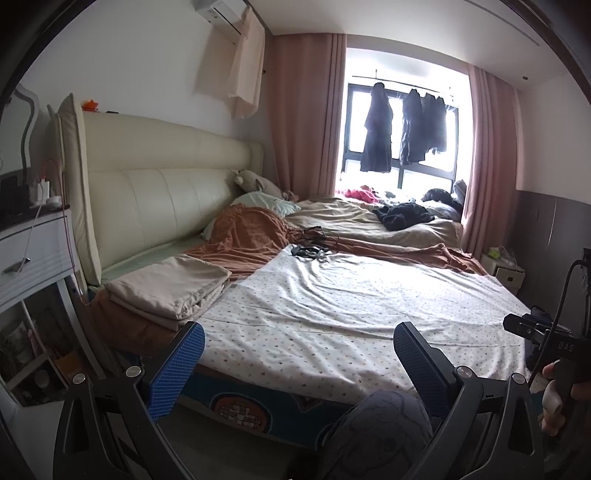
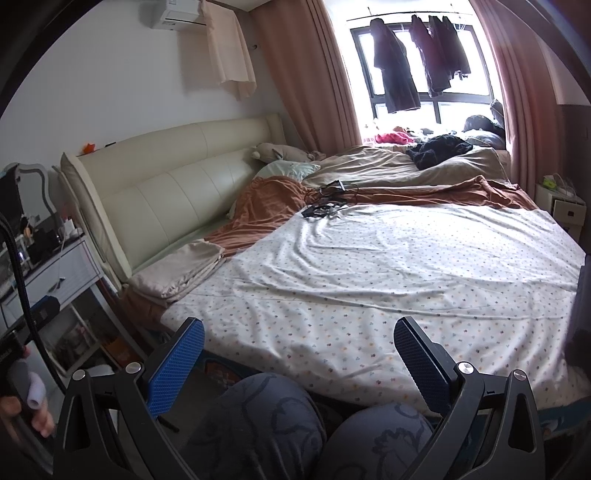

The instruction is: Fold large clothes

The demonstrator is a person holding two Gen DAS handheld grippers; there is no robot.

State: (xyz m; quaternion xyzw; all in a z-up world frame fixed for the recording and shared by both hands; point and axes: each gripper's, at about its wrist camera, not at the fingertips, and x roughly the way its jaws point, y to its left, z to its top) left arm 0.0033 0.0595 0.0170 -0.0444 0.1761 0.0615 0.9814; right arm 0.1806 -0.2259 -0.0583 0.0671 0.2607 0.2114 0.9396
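White dotted sheet (image 2: 388, 280), rust blanket (image 2: 266, 210), beige folded cloth (image 2: 181, 269), cream headboard (image 2: 177, 192), pink curtains (image 2: 317, 74).

A bedroom with white walls. A wide bed (image 1: 369, 384) has a cream padded leather headboard (image 1: 162, 184) against the left wall, where an air conditioner (image 1: 221, 14) is mounted high up. Pink curtains (image 1: 306, 110) frame a bright, dark-framed window (image 1: 402, 110) with dark clothes (image 1: 376, 129) hanging before it. A white dressing table (image 1: 33, 251) stands left of the headboard; a small white nightstand (image 1: 506, 269) stands beyond the bed's far side.
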